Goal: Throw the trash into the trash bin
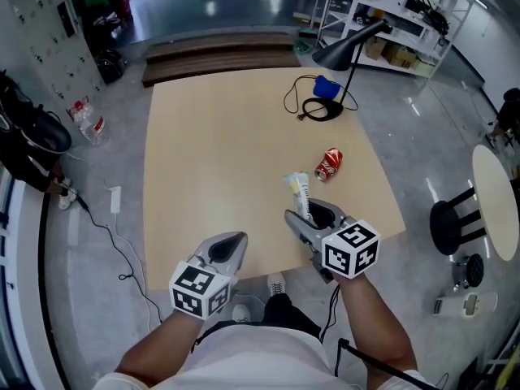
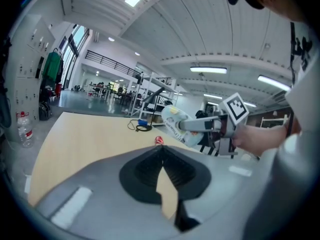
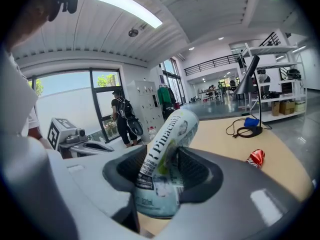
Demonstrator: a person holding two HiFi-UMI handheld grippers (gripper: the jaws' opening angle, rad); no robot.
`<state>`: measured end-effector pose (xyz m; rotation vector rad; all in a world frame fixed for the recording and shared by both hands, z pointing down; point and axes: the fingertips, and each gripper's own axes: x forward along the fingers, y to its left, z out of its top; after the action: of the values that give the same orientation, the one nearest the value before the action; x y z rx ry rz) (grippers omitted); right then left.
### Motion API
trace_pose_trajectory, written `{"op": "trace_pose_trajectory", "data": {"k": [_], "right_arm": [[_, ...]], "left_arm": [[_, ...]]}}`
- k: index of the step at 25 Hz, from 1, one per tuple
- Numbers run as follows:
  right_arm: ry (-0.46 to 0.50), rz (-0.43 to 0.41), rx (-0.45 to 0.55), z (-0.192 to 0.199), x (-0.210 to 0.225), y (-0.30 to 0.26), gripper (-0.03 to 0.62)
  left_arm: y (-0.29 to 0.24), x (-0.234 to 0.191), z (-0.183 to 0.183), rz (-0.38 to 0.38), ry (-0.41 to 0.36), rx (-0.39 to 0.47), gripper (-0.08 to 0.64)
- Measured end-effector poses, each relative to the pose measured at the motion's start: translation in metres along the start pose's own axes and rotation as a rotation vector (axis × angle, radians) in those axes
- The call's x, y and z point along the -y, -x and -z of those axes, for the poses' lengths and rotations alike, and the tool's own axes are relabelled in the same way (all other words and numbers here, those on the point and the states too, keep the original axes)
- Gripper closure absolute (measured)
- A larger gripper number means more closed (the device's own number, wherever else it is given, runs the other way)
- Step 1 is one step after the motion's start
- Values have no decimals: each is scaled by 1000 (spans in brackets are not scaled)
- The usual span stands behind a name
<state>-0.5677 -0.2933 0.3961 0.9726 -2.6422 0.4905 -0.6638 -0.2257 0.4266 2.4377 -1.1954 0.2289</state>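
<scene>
Pale wood fills the middle of the head view: a broad table (image 1: pixel 219 136) on a grey floor, with the person's two arms reaching in from the lower edge. The right gripper (image 1: pixel 309 215), at lower centre-right, is clamped on a pale can (image 1: pixel 299 189) with green and dark print. Its own view shows both black pads pressing the can's sides, the can tilted so that its far end leans up and to the right. The can hangs above the wood rather than resting on it, over the table's lower right part. Up and to the right of it in the head view, well apart, a crushed red can (image 1: pixel 328 163) lies on its side on the tabletop. The left gripper (image 1: pixel 234 240), at lower centre-left near the table's lower edge, has its jaws drawn together — in its own view the tips meet and nothing sits between them, only a sliver of table showing through the gap behind the tips. Near the table's upper right corner stand a black desk lamp (image 1: pixel 345 51), a small blue object (image 1: pixel 327 87) and a looped black cable (image 1: pixel 296 100). At the left of the head view, water bottles (image 1: pixel 88 122) stand on the floor; at the right, a black stool (image 1: pixel 455 218). White shelving (image 1: pixel 390 15) fills the upper right corner. In the right gripper view a person (image 3: pixel 122 116) with a backpack stands left of centre, by the window.
</scene>
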Motion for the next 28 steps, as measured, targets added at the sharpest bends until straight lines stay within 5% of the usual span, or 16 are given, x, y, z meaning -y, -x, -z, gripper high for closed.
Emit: {"op": "trace_pose_trajectory", "data": {"k": [15,28], "right_arm": [[-77,109,95,25,-70,97,397],[-172,352,220,47,-48,187,397]], "left_arm": [[16,57,-10,158,-49,53,554],[-48,151,-13,426,-153,-14,554]]}}
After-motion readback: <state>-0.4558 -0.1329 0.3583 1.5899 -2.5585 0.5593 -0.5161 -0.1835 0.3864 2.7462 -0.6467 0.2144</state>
